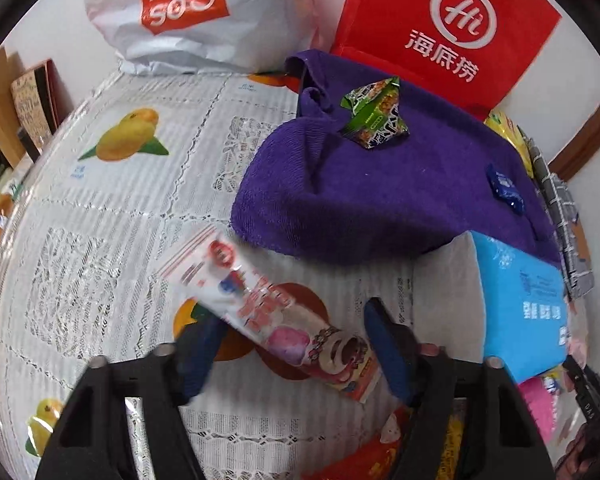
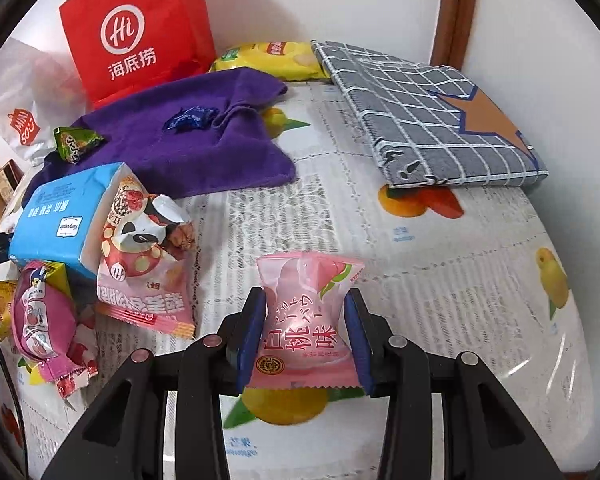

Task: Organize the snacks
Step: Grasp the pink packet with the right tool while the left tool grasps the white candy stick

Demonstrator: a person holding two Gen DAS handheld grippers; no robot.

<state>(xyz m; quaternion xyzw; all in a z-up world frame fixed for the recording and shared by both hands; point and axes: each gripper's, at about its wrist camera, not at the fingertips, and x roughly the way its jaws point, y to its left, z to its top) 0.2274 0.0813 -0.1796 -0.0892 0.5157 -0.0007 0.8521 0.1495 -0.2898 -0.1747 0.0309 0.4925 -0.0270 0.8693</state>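
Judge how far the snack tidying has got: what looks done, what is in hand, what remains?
Done: nothing visibly sorted yet. In hand: the right gripper pinches a pink peach-flavour packet; the left gripper straddles a long pink snack packet, fingers apparently not pressing it. Left: the green packet and blue candy on the purple towel, plus the snack pile.
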